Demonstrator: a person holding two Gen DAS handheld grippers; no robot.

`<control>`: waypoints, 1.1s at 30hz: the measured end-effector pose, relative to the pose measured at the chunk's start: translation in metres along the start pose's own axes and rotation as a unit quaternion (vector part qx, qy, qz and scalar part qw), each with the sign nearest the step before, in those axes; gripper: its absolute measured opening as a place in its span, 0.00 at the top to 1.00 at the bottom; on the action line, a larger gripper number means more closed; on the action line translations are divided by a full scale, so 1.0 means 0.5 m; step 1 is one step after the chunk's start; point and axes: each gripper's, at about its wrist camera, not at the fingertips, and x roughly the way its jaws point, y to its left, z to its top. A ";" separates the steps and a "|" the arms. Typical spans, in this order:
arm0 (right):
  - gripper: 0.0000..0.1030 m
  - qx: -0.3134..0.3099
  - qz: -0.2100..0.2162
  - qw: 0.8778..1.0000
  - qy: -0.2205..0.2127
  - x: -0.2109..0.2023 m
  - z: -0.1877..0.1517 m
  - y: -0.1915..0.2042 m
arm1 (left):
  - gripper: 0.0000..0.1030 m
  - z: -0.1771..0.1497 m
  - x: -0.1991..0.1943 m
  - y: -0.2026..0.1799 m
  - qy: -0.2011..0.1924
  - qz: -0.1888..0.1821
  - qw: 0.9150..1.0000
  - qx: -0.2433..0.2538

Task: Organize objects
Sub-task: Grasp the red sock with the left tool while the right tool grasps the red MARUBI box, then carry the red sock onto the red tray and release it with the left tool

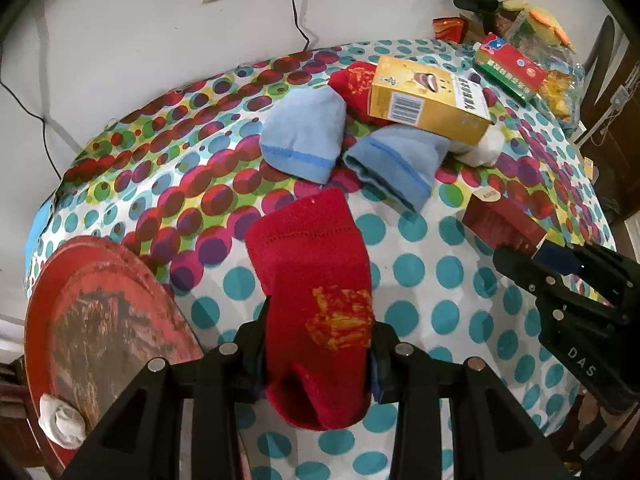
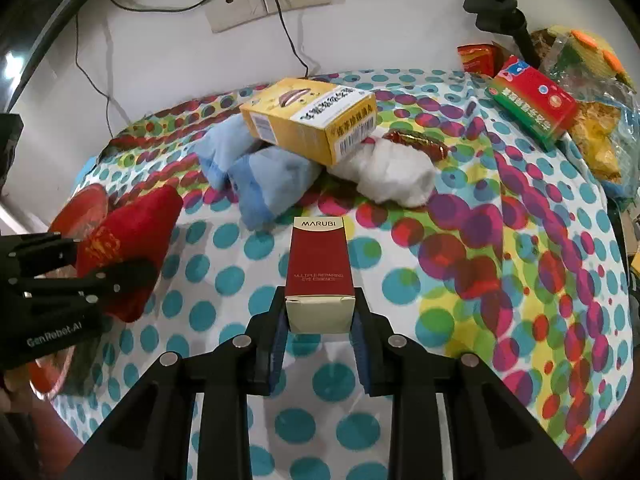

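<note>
Both grippers hold items above the spotted tablecloth (image 1: 420, 268)

The left gripper (image 1: 316, 354) clamps a red sock (image 1: 316, 280) near the cloth's front edge; the right gripper (image 2: 320, 328) pinches a red MARUBI box (image 2: 319, 256) mid-cloth

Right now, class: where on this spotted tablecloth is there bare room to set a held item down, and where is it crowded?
Bare cloth lies between the red sock in the left gripper and the MARUBI box in the right gripper, and right of that box. It is crowded at the back, where the yellow box rests on the blue socks beside the white sock.
</note>
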 end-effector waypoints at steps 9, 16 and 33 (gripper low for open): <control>0.74 0.004 0.000 1.000 0.002 -0.030 -0.040 -0.003 | 0.64 -0.024 -0.036 -0.010 -0.009 0.002 1.000 -0.002; 0.74 0.005 0.003 1.000 0.012 -0.037 -0.062 0.005 | 0.64 -0.039 -0.067 0.004 -0.019 0.011 1.000 -0.006; 0.74 -0.004 -0.010 0.999 0.043 -0.017 -0.084 0.037 | 0.64 -0.090 -0.104 0.130 -0.023 0.045 0.998 -0.035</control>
